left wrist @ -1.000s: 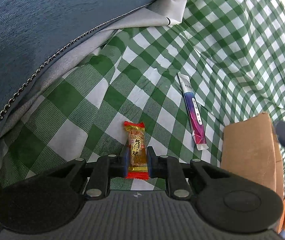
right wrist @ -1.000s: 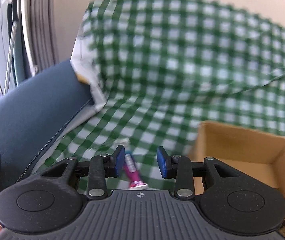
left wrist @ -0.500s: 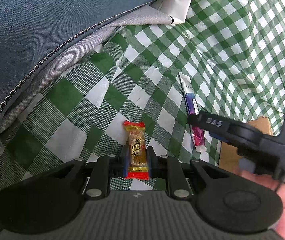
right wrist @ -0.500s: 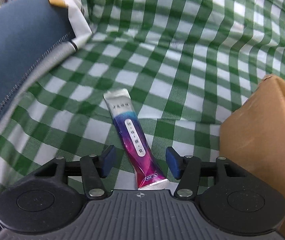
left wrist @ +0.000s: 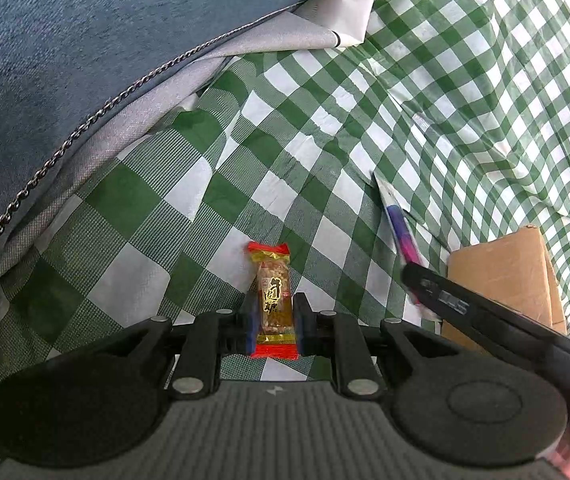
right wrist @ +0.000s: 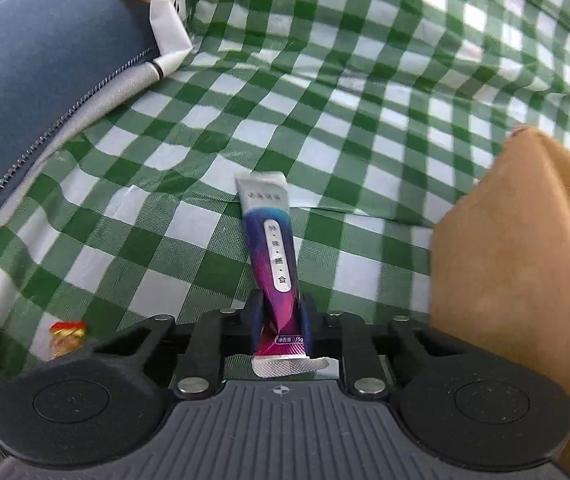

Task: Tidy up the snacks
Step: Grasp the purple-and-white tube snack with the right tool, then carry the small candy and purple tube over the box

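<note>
Behind the closing right gripper, the purple sachet's end hides

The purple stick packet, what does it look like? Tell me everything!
The stick packet is long, thin and shiny, like foil: silver at both ends, blue fading to purple-pink between, with a white strip of characters down its middle. It is twisted near its lower end, where the right gripper is closing its blue pads on it. Its far end points away over the green checked cloth, beside the cardboard box.
</note>
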